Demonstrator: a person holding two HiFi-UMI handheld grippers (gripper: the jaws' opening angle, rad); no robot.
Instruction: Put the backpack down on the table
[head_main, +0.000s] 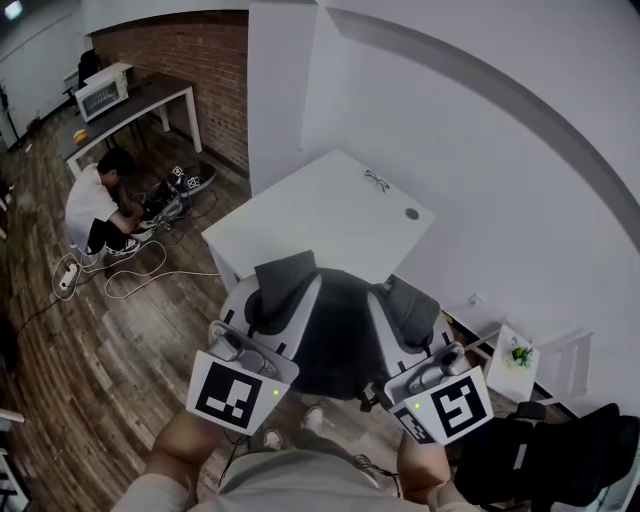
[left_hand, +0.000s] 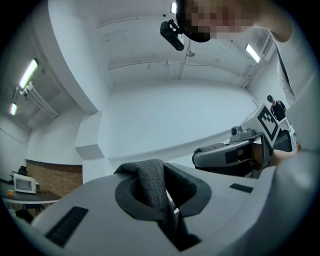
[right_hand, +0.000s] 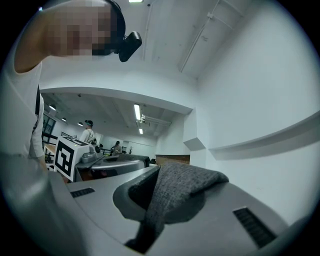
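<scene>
A dark backpack (head_main: 338, 345) hangs between my two grippers, in front of the near edge of the white table (head_main: 300, 215). My left gripper (head_main: 272, 305) is shut on a dark grey fabric strap (left_hand: 150, 187) at the pack's left top. On the right, my right gripper (head_main: 407, 315) is shut on the other grey strap (right_hand: 177, 192). In the left gripper view the strap folds up out of the closed jaws, and the right gripper (left_hand: 235, 155) shows beyond it. The pack's lower part is hidden behind the grippers and my body.
Glasses (head_main: 377, 180) and a small round object (head_main: 411, 213) lie on the table's far part. A person (head_main: 95, 205) crouches on the wood floor at left among cables. A microwave (head_main: 103, 92) stands on a far table. A small side table with a plant (head_main: 517, 355) and a black chair (head_main: 560, 450) are at right.
</scene>
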